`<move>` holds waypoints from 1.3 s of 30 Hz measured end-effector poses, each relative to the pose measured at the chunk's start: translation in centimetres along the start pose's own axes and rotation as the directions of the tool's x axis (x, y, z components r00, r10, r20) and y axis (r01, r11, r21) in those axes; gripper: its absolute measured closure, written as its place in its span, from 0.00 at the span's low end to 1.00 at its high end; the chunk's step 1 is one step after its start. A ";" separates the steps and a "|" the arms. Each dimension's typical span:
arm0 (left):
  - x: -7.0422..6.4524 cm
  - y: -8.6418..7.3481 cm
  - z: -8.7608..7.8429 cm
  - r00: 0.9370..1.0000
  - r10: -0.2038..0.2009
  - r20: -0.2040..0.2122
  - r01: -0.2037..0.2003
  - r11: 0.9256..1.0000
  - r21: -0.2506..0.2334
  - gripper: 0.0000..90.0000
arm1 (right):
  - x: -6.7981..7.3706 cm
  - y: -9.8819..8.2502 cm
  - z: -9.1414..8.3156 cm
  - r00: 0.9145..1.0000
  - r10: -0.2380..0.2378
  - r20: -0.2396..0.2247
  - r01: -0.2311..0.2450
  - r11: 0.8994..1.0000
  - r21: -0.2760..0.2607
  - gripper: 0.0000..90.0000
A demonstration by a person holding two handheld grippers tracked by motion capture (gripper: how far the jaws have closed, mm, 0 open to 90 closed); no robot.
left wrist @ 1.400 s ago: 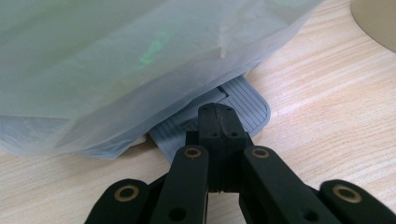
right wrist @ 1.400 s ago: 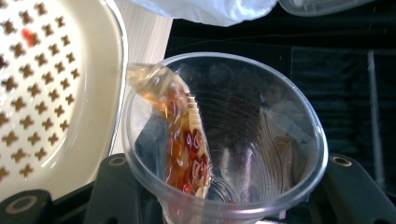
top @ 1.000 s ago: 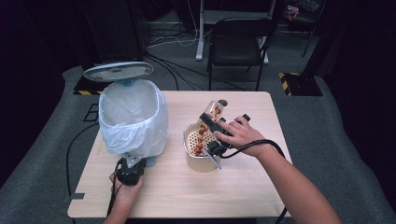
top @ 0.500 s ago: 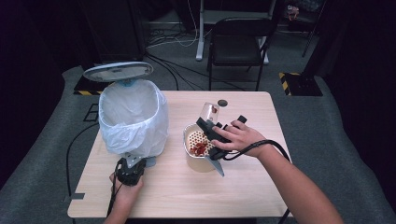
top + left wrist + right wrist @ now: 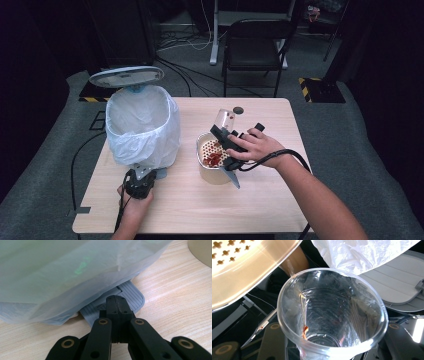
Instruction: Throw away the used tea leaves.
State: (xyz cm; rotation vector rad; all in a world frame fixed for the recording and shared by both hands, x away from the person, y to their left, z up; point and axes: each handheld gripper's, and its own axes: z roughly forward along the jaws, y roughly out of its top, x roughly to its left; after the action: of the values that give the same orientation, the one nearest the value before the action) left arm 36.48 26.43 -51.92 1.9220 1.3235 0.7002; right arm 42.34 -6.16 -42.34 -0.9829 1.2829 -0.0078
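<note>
Above the strainer bowl (image 5: 216, 161), right gripper (image 5: 226, 138) jaws clamp the clear plastic cup (image 5: 225, 120) by its base: light, thin-walled, crushable, so grip gently. Left gripper (image 5: 117, 305) jaws closed, pressing the bin pedal (image 5: 130, 293).

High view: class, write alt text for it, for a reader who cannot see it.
A person's right gripper holds a clear plastic cup tipped above a beige strainer tub with red scraps inside. The left gripper, shut, rests at the foot of a bag-lined bin with its lid up, on a wooden table.
</note>
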 end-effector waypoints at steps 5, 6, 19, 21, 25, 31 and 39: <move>-0.2 0.0 0.0 1.000 -0.027 0.009 0.027 1.000 -0.002 1.00 | -0.1 0.0 0.0 1.000 0.000 -0.006 0.000 1.000 0.001 0.51; -0.2 0.0 0.0 1.000 -0.027 0.003 0.027 1.000 -0.001 1.00 | -0.1 0.0 0.0 1.000 0.000 -0.006 0.000 1.000 0.001 0.51; 0.1 0.1 0.0 1.000 0.013 0.002 -0.013 1.000 0.005 1.00 | -0.4 -0.1 0.0 1.000 0.000 0.005 0.000 1.000 -0.004 0.51; 0.1 0.0 0.0 1.000 0.013 -0.001 -0.013 1.000 0.001 1.00 | -0.5 -0.1 0.1 1.000 0.000 0.002 0.000 1.000 -0.008 0.51; 0.0 0.0 0.0 1.000 -0.002 0.006 0.002 1.000 0.000 1.00 | -0.7 -0.1 0.0 1.000 0.004 -0.001 -0.004 1.000 -0.006 0.51; 0.0 0.0 0.0 1.000 -0.003 0.008 0.003 1.000 0.001 1.00 | -1.0 -0.2 -0.1 1.000 0.010 -0.024 -0.010 1.000 -0.016 0.51; 0.0 0.0 0.0 1.000 0.002 0.007 -0.002 1.000 0.001 1.00 | -1.5 -0.4 -0.1 0.999 0.039 -0.030 -0.040 0.999 -0.032 0.50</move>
State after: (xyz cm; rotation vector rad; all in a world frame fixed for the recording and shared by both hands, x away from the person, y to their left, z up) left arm 36.50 26.41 -51.93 1.9256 1.3179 0.6936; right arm 41.99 -5.73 -40.91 -0.9886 1.3330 0.0296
